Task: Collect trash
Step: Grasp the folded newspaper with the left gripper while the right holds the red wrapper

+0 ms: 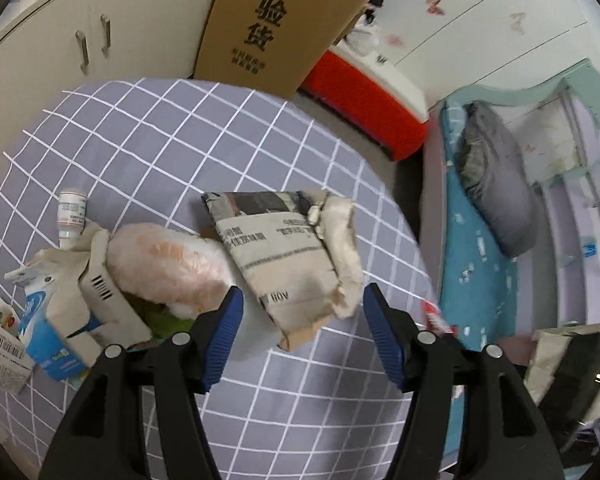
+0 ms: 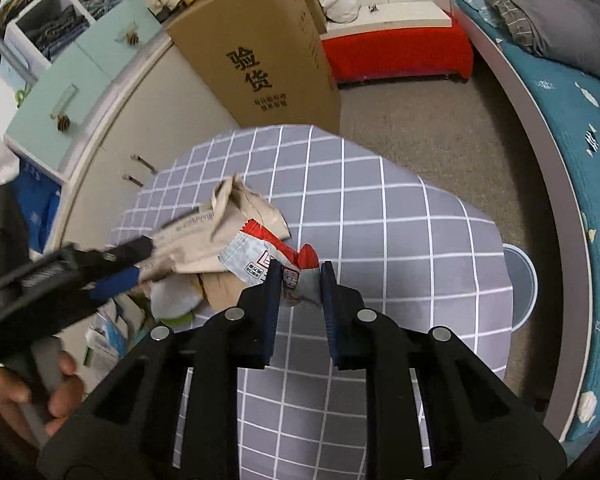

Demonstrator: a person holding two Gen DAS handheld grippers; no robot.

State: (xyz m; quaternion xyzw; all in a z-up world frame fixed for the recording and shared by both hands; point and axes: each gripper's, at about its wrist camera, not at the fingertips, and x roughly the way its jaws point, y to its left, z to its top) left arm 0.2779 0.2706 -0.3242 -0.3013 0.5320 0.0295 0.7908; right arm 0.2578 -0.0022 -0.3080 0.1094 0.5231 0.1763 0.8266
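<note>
A bench (image 2: 400, 216) under a grey checked cloth carries the trash. On it a folded newspaper bundle (image 1: 284, 248) lies beside a pink plastic bag (image 1: 168, 264), with cartons (image 1: 52, 328) and a small white bottle (image 1: 71, 212) at the left end of the pile. The left gripper (image 1: 302, 312) hangs over the newspaper, its fingers wide apart and empty. The right gripper (image 2: 300, 280) has its fingers closed on a red and white wrapper (image 2: 276, 256), held above the cloth.
</note>
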